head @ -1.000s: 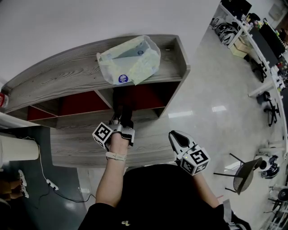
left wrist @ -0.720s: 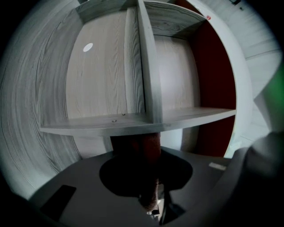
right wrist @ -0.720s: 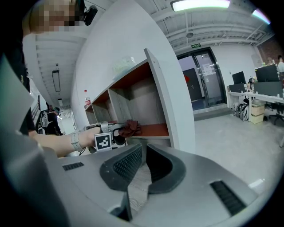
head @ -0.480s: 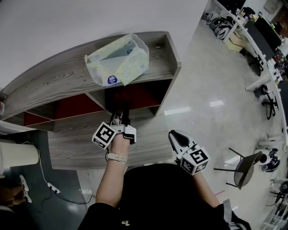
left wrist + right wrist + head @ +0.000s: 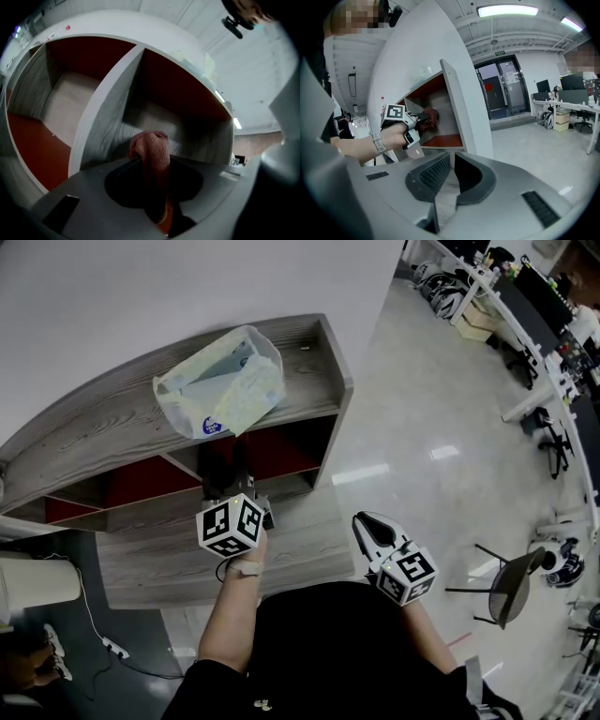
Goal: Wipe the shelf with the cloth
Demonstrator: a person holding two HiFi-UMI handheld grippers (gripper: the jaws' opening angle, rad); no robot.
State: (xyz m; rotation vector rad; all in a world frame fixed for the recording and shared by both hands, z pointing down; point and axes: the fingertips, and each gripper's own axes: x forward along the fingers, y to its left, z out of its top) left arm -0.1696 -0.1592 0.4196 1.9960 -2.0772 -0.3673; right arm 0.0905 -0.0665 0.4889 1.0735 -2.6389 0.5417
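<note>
**Cloth at the shelf's right-hand compartment**

Reddish cloth (image 5: 152, 147) – clamped in the jaws of the left gripper (image 5: 421, 120), at the mouth of the red-backed compartment of the shelf (image 5: 112, 427). Right gripper (image 5: 367, 526) – held low beside the person's body, jaws nearly together, empty. Plastic bag (image 5: 220, 385) on the shelf top.

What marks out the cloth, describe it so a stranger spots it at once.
Find the grey wood-grain shelf unit with red back panels. At its right-end compartment the left claw pinches a bunched reddish-brown terry cloth, the only soft thing there.
</note>
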